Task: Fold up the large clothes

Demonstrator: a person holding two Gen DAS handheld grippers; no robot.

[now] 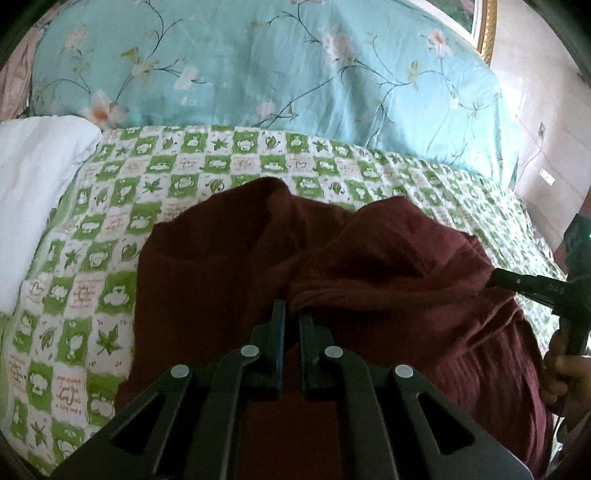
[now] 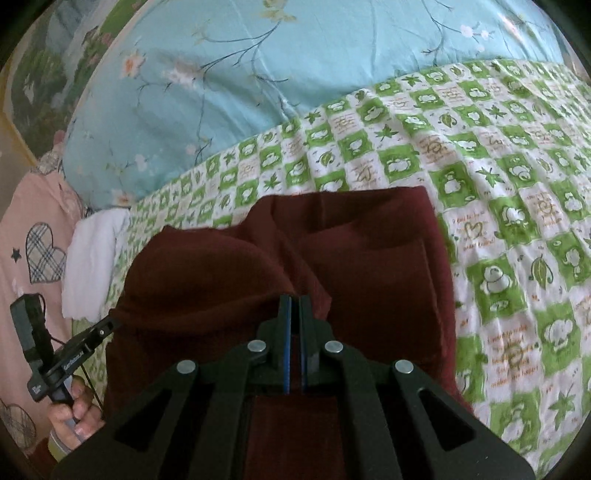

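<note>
A dark maroon garment (image 1: 332, 258) lies bunched on the green-and-white checked bedsheet (image 1: 110, 229); it also fills the middle of the right wrist view (image 2: 351, 251). My left gripper (image 1: 291, 314) is shut on a fold of the garment near its middle. My right gripper (image 2: 294, 301) is shut on another fold of the same cloth. The right gripper also shows at the right edge of the left wrist view (image 1: 495, 278), pinching the garment's edge. The left gripper shows at the lower left of the right wrist view (image 2: 110, 325), at the cloth's edge.
A light blue floral quilt (image 1: 277, 66) is piled along the back of the bed. A white cloth (image 1: 33, 177) lies at the left. A pink pillow with heart patches (image 2: 33, 251) sits beside the bed. A gold-framed picture (image 1: 487, 26) hangs at the upper right.
</note>
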